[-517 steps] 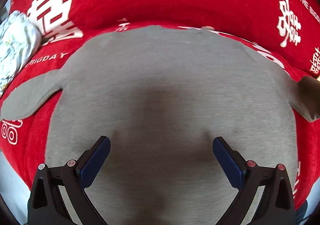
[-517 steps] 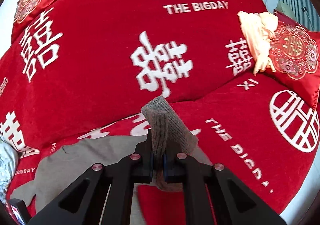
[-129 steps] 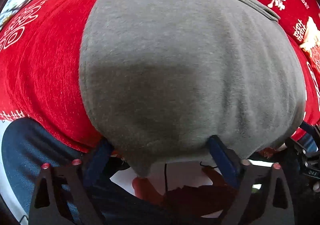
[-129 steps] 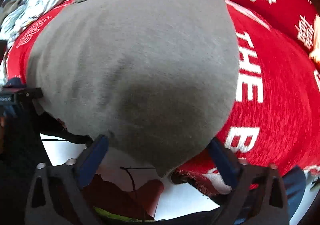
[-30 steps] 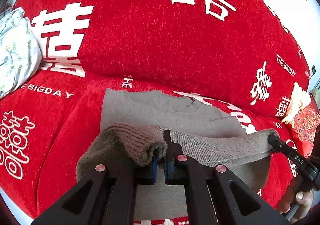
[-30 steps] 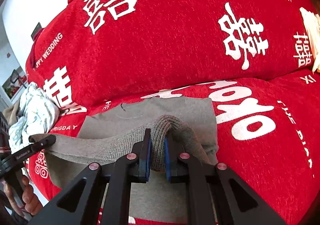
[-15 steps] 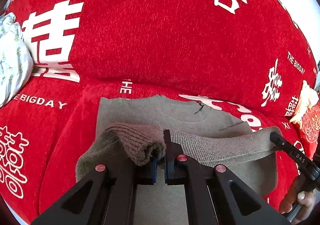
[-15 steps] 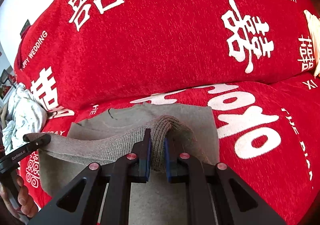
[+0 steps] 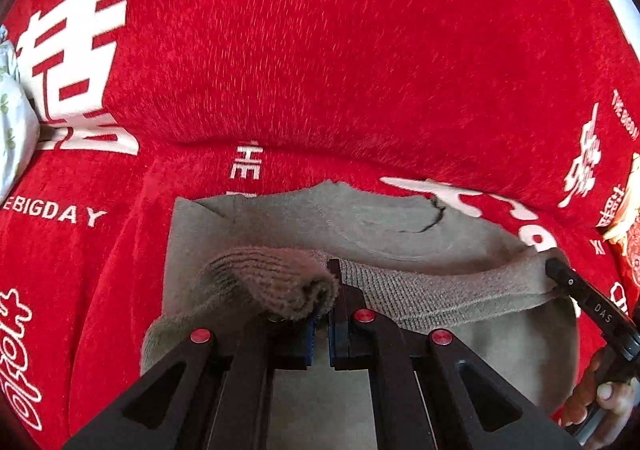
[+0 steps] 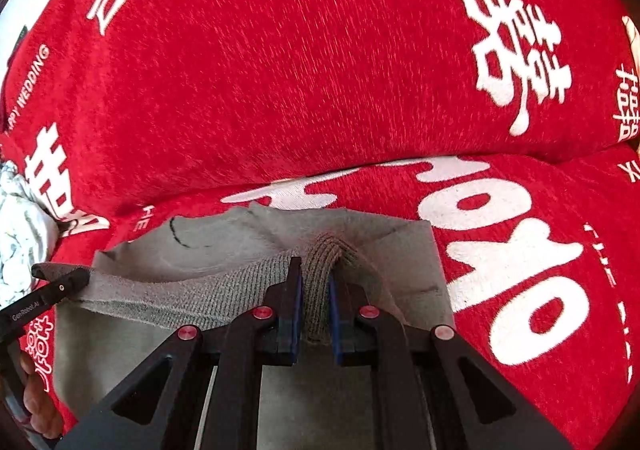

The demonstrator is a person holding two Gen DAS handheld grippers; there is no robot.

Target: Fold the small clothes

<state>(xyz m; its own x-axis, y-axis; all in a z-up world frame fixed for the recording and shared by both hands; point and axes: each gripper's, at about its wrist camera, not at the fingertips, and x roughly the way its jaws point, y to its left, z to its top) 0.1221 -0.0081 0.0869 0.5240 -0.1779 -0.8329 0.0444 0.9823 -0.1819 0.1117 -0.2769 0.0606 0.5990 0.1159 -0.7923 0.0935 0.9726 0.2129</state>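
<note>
A grey knit sweater (image 9: 360, 222) lies on the red sofa cover, its neckline toward the backrest. Its ribbed hem (image 9: 432, 290) is lifted and stretched between both grippers, held over the upper half of the sweater. My left gripper (image 9: 324, 290) is shut on the hem's left corner, which bunches over the left finger. My right gripper (image 10: 316, 282) is shut on the hem's right corner (image 10: 320, 290). In the right wrist view the sweater (image 10: 224, 246) shows beneath the hem, with the other gripper's tip (image 10: 60, 278) at the far left. The right gripper's tip (image 9: 560, 270) shows at the left wrist view's right edge.
The red sofa cover (image 9: 320, 50) with white lettering rises as a backrest just beyond the sweater. A pale floral cloth (image 9: 12, 122) lies at the far left. A cream item with a red cushion (image 9: 628, 218) sits at the far right. A hand (image 9: 600, 398) holds the right gripper.
Both grippers have carried the hem forward and down toward the sweater's neckline. The backrest looms closer, and less of the sweater's upper half shows beyond the hem.
</note>
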